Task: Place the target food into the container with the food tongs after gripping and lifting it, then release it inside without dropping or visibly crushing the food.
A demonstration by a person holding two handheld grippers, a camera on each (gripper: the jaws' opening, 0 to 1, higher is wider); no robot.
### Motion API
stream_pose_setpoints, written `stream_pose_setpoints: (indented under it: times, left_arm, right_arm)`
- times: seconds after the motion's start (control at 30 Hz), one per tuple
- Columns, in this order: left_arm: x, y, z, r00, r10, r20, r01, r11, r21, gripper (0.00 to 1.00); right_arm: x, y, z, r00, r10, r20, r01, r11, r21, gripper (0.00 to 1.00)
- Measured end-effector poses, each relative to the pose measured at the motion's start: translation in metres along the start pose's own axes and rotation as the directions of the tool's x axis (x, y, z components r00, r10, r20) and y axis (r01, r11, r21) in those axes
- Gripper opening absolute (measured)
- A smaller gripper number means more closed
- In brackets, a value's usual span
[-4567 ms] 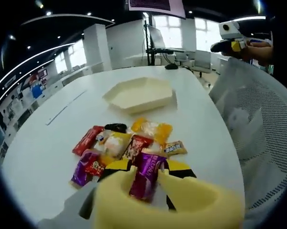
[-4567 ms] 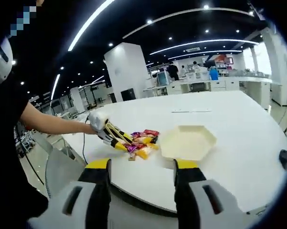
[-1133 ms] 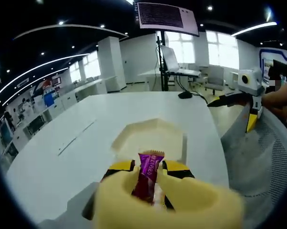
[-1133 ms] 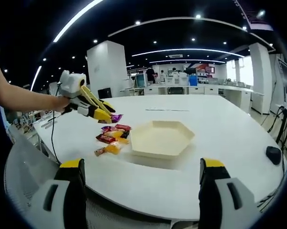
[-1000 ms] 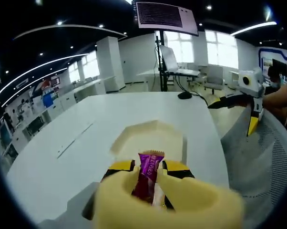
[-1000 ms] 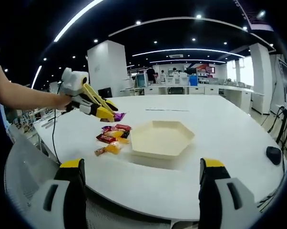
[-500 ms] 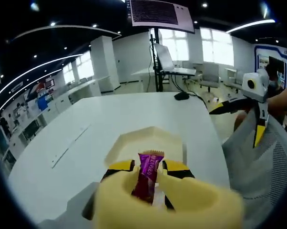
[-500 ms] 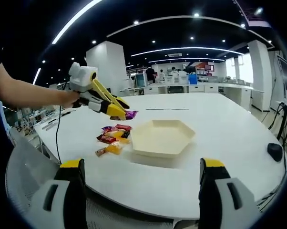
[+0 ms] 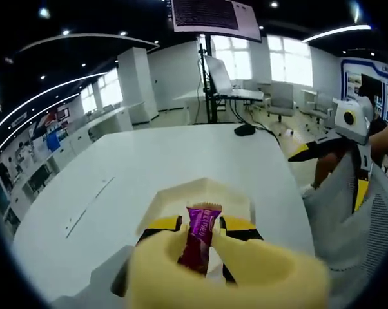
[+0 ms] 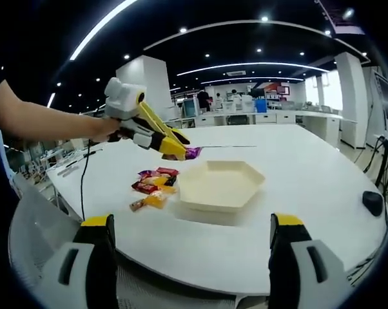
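The left gripper [image 9: 199,233] is seen from its own view with both yellow-tipped jaws drawn close together, clamped on a purple candy wrapper [image 9: 200,235] that stands upright between them. In the right gripper view the same left gripper [image 10: 181,152] is held above the table by a bare forearm [image 10: 46,122] reaching in from the left, its long yellow jaws angled downward and pinched at the tips. The right gripper [image 10: 191,225] is shown with its two jaws spread wide apart and nothing between them. In the left gripper view the right gripper [image 9: 329,151] is seen at the right edge, held by a hand [image 9: 387,138].
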State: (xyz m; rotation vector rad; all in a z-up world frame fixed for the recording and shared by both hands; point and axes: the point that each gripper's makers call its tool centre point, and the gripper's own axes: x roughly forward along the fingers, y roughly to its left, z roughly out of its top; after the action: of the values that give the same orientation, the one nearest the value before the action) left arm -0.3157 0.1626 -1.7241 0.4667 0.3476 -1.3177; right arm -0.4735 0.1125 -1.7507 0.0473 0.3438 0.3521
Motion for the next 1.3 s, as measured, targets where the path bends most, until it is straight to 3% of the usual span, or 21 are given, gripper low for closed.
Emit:
stream_pose_setpoints:
  times: [0.63,0.73,1.3]
  left_arm:
    - [0.013,0.001,0.011,1.000,-0.007,0.002,0.007,1.000,0.022,0.20]
    - [0.013,-0.002,0.015,0.999,-0.018,0.037,0.020,0.999,-0.042,0.23]
    - [0.009,0.005,0.008,1.000,0.013,0.022,-0.013,0.999,-0.032,0.22]
  right_arm:
    - [0.000,0.000,0.000,1.000,0.001,0.005,-0.001,1.000,0.014,1.00]
    - [0.000,0.000,0.000,1.000,0.000,0.005,-0.001,1.000,0.015,1.00]
    - [0.000,0.001,0.000,1.000,0.003,0.001,-0.004,1.000,0.020,1.00]
